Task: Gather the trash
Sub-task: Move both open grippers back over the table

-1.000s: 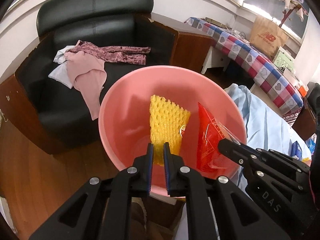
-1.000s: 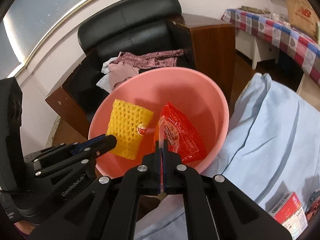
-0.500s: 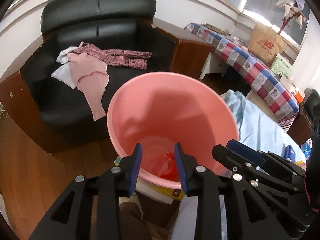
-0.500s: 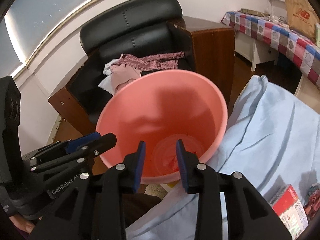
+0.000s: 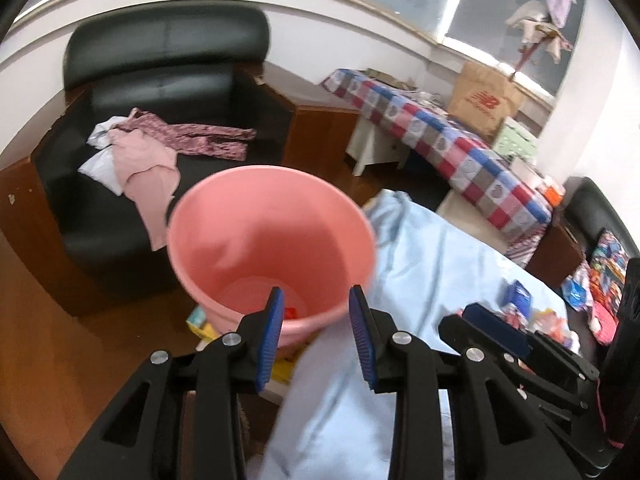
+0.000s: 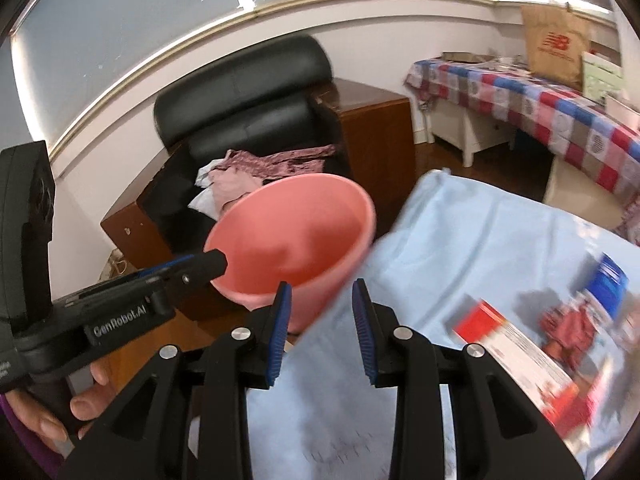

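A pink bucket stands on the floor beside a bed or table covered in light blue cloth. A scrap of red wrapper shows at its bottom. My left gripper hangs open and empty above the bucket's near rim. My right gripper is also open and empty, over the cloth's edge beside the bucket. On the cloth lie a red-and-white box, a blue packet and a crumpled red wrapper, all blurred.
A black armchair with pink clothes stands behind the bucket, with a wooden cabinet beside it. A checked-cloth table with a brown paper bag runs along the right. A hand holds the left gripper's handle.
Both grippers opened and dropped the yellow foam net and the red wrapper into the bucket. Both then pulled back and up, with more of the blue cloth coming into view.
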Demonstrator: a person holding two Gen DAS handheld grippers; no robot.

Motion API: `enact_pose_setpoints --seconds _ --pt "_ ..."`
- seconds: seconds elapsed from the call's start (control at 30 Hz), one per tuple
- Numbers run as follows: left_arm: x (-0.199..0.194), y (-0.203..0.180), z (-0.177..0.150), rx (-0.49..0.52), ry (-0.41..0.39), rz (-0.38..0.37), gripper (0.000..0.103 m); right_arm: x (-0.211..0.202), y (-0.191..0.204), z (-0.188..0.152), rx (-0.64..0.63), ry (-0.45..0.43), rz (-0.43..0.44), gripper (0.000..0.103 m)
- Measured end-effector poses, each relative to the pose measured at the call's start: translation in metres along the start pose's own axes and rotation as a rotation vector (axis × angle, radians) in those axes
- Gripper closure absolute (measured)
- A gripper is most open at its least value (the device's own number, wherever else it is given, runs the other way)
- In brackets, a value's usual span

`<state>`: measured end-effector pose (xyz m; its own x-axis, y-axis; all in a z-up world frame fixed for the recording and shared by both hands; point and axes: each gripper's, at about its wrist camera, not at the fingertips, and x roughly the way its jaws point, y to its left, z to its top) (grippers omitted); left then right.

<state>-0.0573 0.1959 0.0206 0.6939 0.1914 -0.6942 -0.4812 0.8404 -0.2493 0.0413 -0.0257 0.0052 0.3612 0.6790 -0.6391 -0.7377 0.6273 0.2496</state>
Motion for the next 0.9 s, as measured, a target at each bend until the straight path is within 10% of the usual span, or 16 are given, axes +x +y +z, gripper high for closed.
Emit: enact_pose_setpoints --seconds 0.9 --pt "0.015 -0.115 -0.045 0.241 0.079 -0.182 0.064 -0.092 -0.101 -0.077 0.223 -0.062 -0.247 0.071"
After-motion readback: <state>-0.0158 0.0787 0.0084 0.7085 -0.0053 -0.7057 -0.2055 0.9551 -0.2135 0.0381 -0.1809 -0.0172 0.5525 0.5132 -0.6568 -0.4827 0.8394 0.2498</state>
